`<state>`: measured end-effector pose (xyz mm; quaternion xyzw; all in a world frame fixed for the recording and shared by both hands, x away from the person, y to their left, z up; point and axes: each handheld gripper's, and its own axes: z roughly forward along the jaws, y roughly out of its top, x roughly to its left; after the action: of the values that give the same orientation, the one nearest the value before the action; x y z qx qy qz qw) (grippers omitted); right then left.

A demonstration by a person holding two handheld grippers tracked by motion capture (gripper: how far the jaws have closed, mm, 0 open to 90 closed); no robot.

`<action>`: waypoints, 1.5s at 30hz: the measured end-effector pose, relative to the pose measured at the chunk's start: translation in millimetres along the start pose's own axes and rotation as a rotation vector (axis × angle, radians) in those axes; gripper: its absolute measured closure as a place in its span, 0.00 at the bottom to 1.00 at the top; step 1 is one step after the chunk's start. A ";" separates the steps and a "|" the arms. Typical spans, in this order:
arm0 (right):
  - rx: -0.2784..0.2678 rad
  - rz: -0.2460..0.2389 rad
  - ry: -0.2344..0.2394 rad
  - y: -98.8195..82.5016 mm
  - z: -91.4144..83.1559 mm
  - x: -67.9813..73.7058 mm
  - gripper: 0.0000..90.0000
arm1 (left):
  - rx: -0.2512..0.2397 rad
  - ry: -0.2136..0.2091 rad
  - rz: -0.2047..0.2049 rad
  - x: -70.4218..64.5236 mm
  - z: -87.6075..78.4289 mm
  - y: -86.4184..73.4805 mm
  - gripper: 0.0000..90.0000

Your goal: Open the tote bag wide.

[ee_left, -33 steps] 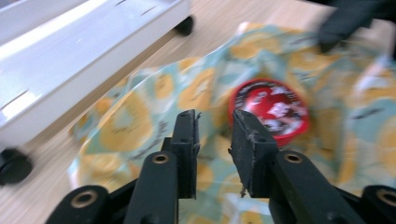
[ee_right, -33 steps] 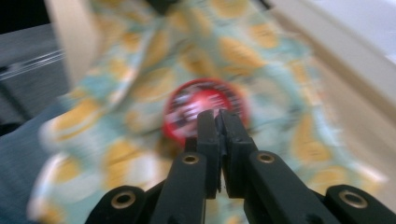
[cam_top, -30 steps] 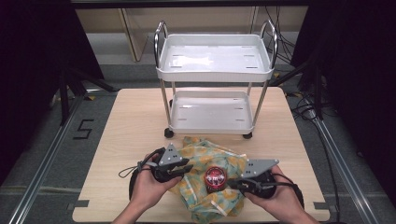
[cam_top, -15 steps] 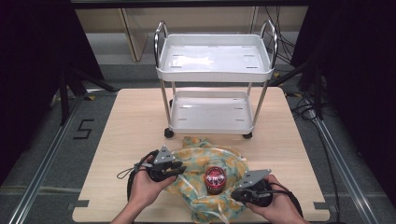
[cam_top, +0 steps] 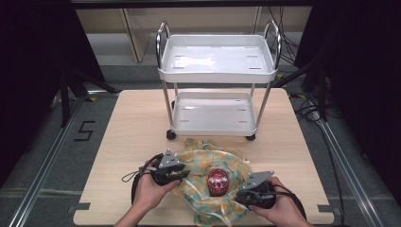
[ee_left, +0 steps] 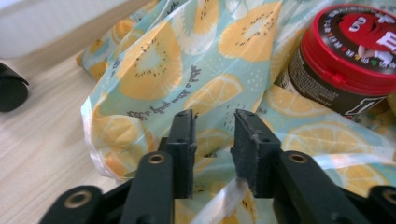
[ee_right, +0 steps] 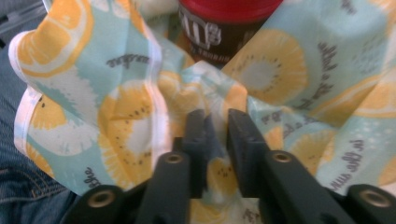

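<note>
A fruit-print cloth (cam_top: 208,161) lies crumpled at the table's near edge. On it stands a small dark candy jar (cam_top: 218,181) with a red lid. My left gripper (cam_top: 182,173) is at the cloth's left edge. In the left gripper view its jaws (ee_left: 214,123) stand a little apart over the cloth (ee_left: 154,65), with the jar (ee_left: 345,60) up to the right. My right gripper (cam_top: 239,193) is at the cloth's near right corner. Its jaws (ee_right: 215,122) pinch a bunched fold of cloth (ee_right: 116,116), and the jar (ee_right: 219,28) stands just beyond.
A white two-shelf cart (cam_top: 217,71) on wheels stands on the far half of the wooden table (cam_top: 137,118); one wheel (ee_left: 11,91) shows left of the cloth. Bare table lies left and right of the cloth. Blue denim (ee_right: 23,186) shows past the near edge.
My right gripper has drawn back toward the near edge, dragging the cloth's corner with it. My left gripper has shifted slightly nearer and left. The jar has stayed put.
</note>
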<state>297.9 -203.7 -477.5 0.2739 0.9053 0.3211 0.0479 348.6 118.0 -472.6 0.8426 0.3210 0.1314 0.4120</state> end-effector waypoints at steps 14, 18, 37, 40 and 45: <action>-0.160 -0.051 -0.019 17.2 -24.5 -8.5 0.57 | -0.112 -0.015 -0.007 -11.5 -26.0 5.3 0.46; -0.187 -0.055 -0.014 24.3 -28.3 -10.0 0.54 | -0.135 -0.015 -0.037 -14.1 -32.3 2.9 0.43; -0.294 -0.086 0.008 48.4 -7.0 -21.4 0.41 | -0.230 0.043 -0.060 -18.7 -51.3 -2.8 0.44; -0.306 -0.080 0.003 45.0 -6.1 -21.7 0.41 | -0.224 0.075 -0.052 -15.0 -49.9 -2.5 0.45; -0.288 -0.062 0.003 39.0 -9.0 -21.4 0.41 | -0.228 0.090 -0.058 -13.2 -48.9 -5.4 0.44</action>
<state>331.9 -194.9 -448.5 0.2358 0.8579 0.4465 0.0953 312.5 141.7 -445.7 0.7740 0.3463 0.1926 0.4939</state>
